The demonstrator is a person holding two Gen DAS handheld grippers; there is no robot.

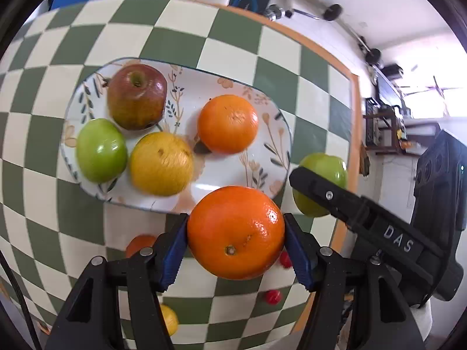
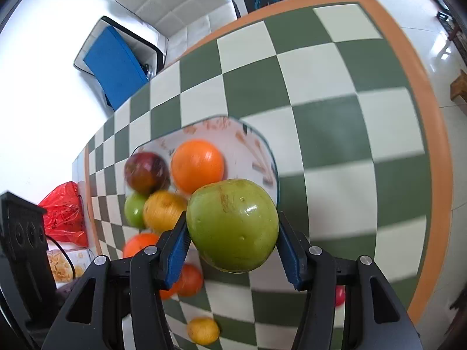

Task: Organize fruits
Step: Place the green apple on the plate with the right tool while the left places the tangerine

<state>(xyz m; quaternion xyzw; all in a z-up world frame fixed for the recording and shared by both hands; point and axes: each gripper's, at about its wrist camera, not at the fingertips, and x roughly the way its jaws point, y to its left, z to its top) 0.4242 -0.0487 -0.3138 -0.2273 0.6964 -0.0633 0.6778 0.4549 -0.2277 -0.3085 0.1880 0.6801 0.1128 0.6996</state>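
An orange [image 1: 235, 232] is clamped between the blue pads [image 1: 174, 255] of the left tool [image 1: 235, 250], above the near rim of a flowered plate [image 1: 262, 157] on the checkered worktop [image 1: 204, 35]. A green apple [image 2: 232, 229] is gripped in the same way by the right tool [image 2: 232, 248], beside the plate's right end; in the left view most of this apple is hidden behind the right tool's black finger. On the plate a red apple [image 1: 137, 96], a second green apple [image 1: 101, 150], a yellow fruit [image 1: 161, 163] and another orange [image 1: 227, 124] are seen; the yellow fruit is blurred, and in the right view the whole plate is smeared. Beneath the tools, small red items [image 1: 273, 296], an orange-red fruit [image 2: 189, 280] and a small yellow fruit [image 2: 203, 331] are partly covered by the fingers, and what kind they are cannot be told. Both tools' jaws are spread wide, each pad pressed against its fruit.
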